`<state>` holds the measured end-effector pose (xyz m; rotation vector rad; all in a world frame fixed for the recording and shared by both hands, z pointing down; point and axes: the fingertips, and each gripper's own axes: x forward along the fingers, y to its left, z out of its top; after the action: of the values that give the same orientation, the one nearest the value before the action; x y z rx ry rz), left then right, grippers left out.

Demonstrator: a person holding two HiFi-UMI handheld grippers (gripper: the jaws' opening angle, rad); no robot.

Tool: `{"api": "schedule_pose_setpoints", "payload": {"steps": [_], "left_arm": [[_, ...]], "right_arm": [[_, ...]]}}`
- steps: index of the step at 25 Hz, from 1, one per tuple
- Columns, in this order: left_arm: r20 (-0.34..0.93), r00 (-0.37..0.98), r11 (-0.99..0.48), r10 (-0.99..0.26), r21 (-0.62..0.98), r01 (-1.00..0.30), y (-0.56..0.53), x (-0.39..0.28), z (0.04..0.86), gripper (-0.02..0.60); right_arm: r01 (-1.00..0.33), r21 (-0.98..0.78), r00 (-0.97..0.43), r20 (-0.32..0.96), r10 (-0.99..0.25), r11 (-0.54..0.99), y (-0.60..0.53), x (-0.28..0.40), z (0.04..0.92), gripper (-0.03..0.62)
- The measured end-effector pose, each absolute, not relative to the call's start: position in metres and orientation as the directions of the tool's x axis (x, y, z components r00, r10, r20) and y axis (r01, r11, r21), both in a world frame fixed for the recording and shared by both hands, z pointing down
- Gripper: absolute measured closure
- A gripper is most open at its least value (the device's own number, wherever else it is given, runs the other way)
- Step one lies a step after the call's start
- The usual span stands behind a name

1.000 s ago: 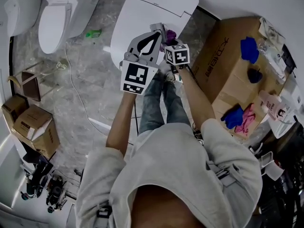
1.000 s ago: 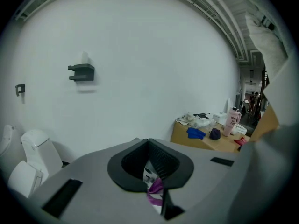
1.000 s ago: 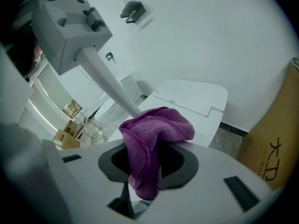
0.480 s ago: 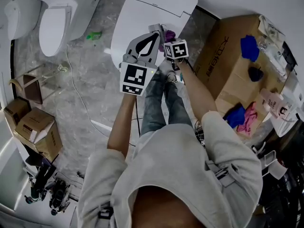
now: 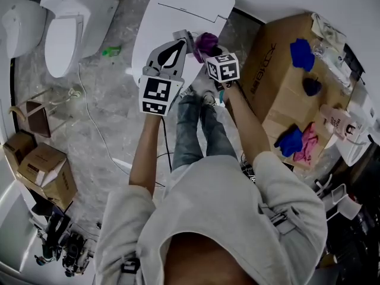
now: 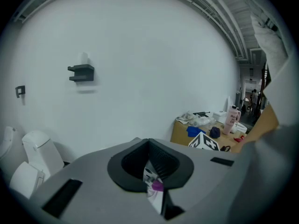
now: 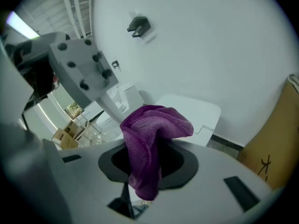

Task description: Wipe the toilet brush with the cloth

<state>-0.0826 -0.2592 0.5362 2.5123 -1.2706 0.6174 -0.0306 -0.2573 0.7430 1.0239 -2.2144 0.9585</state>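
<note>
The right hand-held gripper (image 7: 148, 158) has its jaws closed on a purple cloth (image 7: 154, 125), which bunches up above them and hangs down through the gap. The left hand-held gripper (image 6: 149, 146) has its jaws drawn together on a thin white piece (image 6: 150, 178) low between them; whether that is the toilet brush cannot be told. The two are held side by side at arm's length, the cloth near the left one's tips.

Straight ahead stands a wide white toilet (image 5: 178, 13) with its lid down. Two more white toilets (image 5: 68, 22) (image 5: 21, 16) stand to the left, which makes three. The floor (image 5: 113, 100) is grey marbled stone. The wall (image 6: 154, 55) is plain white and carries one dark bracket (image 6: 81, 73).

To the right, a large cardboard box (image 5: 279, 76) serves as the surface. On it lie two blue cloths (image 5: 301, 53) (image 5: 289, 142) and one pink cloth (image 5: 309, 146) beside the nearer blue one. One small dark object (image 5: 312, 86) and one pink bottle (image 5: 336, 126) are there too.

Three smaller cardboard boxes (image 5: 44, 168) (image 5: 15, 140) (image 5: 37, 104) sit on the floor at far left.
</note>
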Motion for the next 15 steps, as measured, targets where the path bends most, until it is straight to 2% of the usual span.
{"api": "schedule_pose_setpoints", "payload": {"steps": [7, 15], "left_arm": [[0.479, 0.528, -0.586, -0.701, 0.034, -0.809, -0.258, -0.082, 0.536, 0.561], [0.475, 0.53, -0.588, -0.702, 0.031, -0.808, -0.256, -0.082, 0.537, 0.561]], "right_arm": [[-0.776, -0.315, -0.619, 0.551, -0.56, 0.546, -0.285, -0.028, 0.659, 0.471], [-0.752, -0.308, -0.642, 0.541, -0.543, 0.582, -0.29, -0.046, 0.656, 0.473]]}}
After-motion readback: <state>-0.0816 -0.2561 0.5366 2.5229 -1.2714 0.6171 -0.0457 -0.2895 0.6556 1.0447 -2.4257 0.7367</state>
